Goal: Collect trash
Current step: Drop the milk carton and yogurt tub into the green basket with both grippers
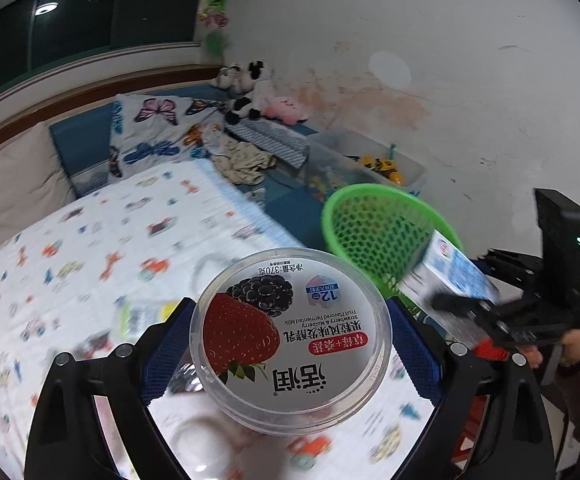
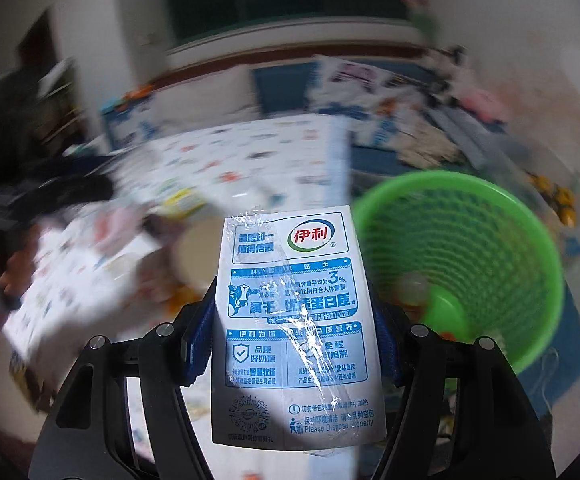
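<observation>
My left gripper point(image 1: 290, 340) is shut on a round clear yogurt tub point(image 1: 290, 340) with a strawberry and mulberry label, held above the patterned sheet point(image 1: 101, 240). My right gripper point(image 2: 294, 336) is shut on a white and blue milk carton point(image 2: 294, 320); it also shows in the left wrist view point(image 1: 450, 276) beside the green mesh basket point(image 1: 370, 224). In the right wrist view the basket point(image 2: 470, 248) lies just right of the carton, with a few small items at its bottom.
A clear toy bin point(image 1: 366, 164) stands by the wall behind the basket. Plush toys point(image 1: 249, 92), a butterfly pillow point(image 1: 157, 132) and crumpled clothes point(image 1: 241, 160) lie at the back. More wrappers point(image 1: 141, 316) lie on the sheet.
</observation>
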Available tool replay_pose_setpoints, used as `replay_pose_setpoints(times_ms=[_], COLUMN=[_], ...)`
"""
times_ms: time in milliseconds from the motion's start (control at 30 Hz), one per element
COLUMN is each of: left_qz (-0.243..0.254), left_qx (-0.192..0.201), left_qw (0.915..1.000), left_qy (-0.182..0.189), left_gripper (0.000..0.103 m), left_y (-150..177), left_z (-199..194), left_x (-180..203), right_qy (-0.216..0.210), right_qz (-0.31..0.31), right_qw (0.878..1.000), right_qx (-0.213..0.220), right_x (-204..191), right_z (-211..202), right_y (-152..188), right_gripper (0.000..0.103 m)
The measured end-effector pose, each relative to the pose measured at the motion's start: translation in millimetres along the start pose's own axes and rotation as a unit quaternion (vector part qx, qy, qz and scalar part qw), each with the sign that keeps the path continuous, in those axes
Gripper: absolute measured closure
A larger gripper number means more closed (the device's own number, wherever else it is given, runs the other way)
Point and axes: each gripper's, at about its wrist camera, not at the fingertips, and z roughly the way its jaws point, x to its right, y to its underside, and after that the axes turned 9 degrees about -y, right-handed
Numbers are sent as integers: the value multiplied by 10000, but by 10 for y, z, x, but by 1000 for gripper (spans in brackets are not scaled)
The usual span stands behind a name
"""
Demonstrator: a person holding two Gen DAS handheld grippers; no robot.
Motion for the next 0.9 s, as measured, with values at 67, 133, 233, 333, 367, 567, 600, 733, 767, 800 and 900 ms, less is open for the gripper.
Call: replay_pose_setpoints(times_ms=[67, 133, 233, 333, 367, 567, 600, 733, 767, 800, 900], left_qz=[69, 112, 149, 198, 229, 284, 300, 355, 370, 380, 394], left_qx=[-9, -43, -97, -139, -169, -305, -324, -461, -480, -505, -655], left_qw=[10000, 9999, 9997, 9995, 9994, 9988, 9987, 9979, 9978, 9976, 9968], left_qy=[36, 120, 169, 196, 198, 253, 240, 279, 279, 269, 251], left_gripper=[13, 13, 13, 13, 13, 13, 13, 13, 13, 13, 13], left_y=[-93, -198, -312, -421, -466, -607, -626, -701, -703, -706, -708], left_z=[81, 183, 308, 436, 498, 733, 772, 951, 979, 1011, 1145], left_x=[106, 220, 340, 474, 536, 764, 804, 1011, 1052, 1093, 1221], right_qy=[179, 325, 550, 679, 723, 830, 901, 960, 996, 1048, 1115], right_qz=[145, 347, 567, 831, 887, 1213, 1178, 1130, 1116, 1095, 1057], right_qw=[9997, 9989, 9969, 9942, 9934, 9890, 9887, 9885, 9882, 9879, 9874], right_qx=[-3, -33, -47, -4, 21, 186, 208, 291, 315, 333, 379], right_x=[174, 382, 630, 849, 897, 1118, 1128, 1147, 1152, 1155, 1137], right_z=[32, 90, 162, 217, 215, 116, 80, -59, -90, -130, -219], right_y=[-49, -92, -116, -125, -129, -68, -51, -1, 10, 29, 73], right_gripper=[37, 37, 37, 36, 36, 27, 27, 27, 27, 27, 27])
